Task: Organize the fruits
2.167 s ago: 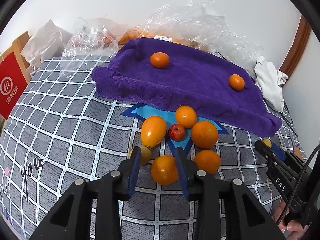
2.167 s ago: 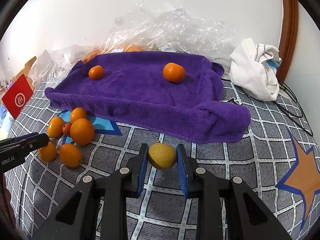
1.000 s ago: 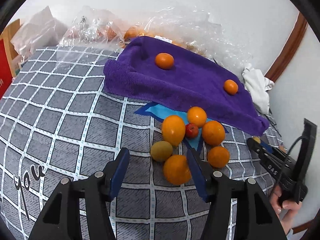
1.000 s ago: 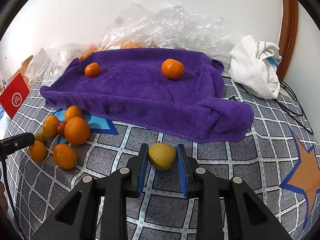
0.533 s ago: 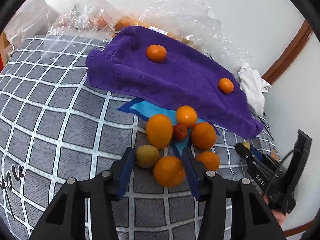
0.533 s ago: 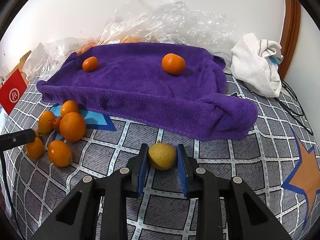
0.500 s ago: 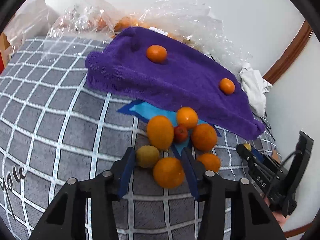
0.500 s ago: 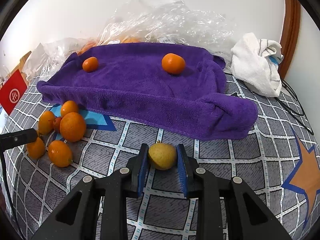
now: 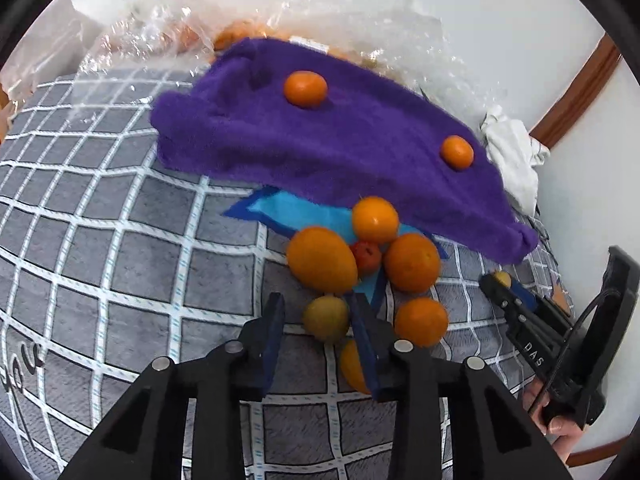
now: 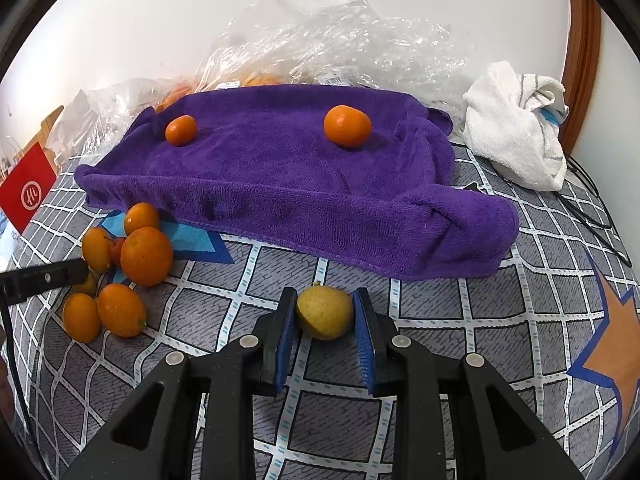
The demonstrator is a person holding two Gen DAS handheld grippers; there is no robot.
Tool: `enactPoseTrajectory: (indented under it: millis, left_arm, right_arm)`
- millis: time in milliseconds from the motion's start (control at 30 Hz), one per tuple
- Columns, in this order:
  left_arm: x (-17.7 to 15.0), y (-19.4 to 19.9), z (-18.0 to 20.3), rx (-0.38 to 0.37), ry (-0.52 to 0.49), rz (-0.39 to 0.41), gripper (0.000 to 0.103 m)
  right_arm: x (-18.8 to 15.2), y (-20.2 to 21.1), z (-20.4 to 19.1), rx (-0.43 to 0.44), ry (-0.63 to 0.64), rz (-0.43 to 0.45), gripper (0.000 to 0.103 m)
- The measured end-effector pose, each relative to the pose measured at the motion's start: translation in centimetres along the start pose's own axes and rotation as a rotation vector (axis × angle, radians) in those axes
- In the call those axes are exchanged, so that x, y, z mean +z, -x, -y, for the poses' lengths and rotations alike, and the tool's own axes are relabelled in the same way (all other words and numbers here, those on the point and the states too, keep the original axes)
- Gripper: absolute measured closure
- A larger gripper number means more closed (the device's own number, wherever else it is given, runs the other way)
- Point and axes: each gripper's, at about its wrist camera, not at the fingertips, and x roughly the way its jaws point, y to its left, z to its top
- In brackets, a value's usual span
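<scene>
Yellow-green fruit (image 9: 325,318) between left claw (image 9: 318,332) fingers

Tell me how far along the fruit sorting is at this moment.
Done: two small orange mandarins sit on the purple towel. In hand: the right tool grips a yellow-green pear; the left tool, open, brackets a small yellow-green fruit. Left: the orange pile on the checked blanket.

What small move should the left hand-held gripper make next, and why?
Probably close the left hand-held gripper: its jaws straddle the yellow-green fruit but a gap shows on the left side. The right hand-held gripper already holds a yellow pear.
</scene>
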Motion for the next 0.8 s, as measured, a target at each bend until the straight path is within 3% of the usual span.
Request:
enactPoseTrajectory:
  millis: [133, 233, 400, 800]
  left_arm:
    - [-0.1, 0.1, 0.6, 0.008, -0.027, 0.014, 0.079]
    - [0.1, 0.6, 0.8, 0.043, -0.049, 0.017, 0.080]
    - [1.5, 2.9, -0.2, 0.033, -0.042, 0.062, 0.080]
    - [9.7, 8.4, -1.3, 0.058, -0.051, 0.207, 0.080]
  right_arm:
    - [0.0, 0.0, 0.1, 0.011, -0.005, 0.002, 0.075]
    - [0.1, 0.2, 0.2, 0.023, -0.019, 0.001, 0.075]
    - [1.2, 1.7, -0.3, 0.049, -0.036, 0.011, 0.075]
    - [10.4, 6.0, -0.1, 0.024, -0.017, 0.126, 0.075]
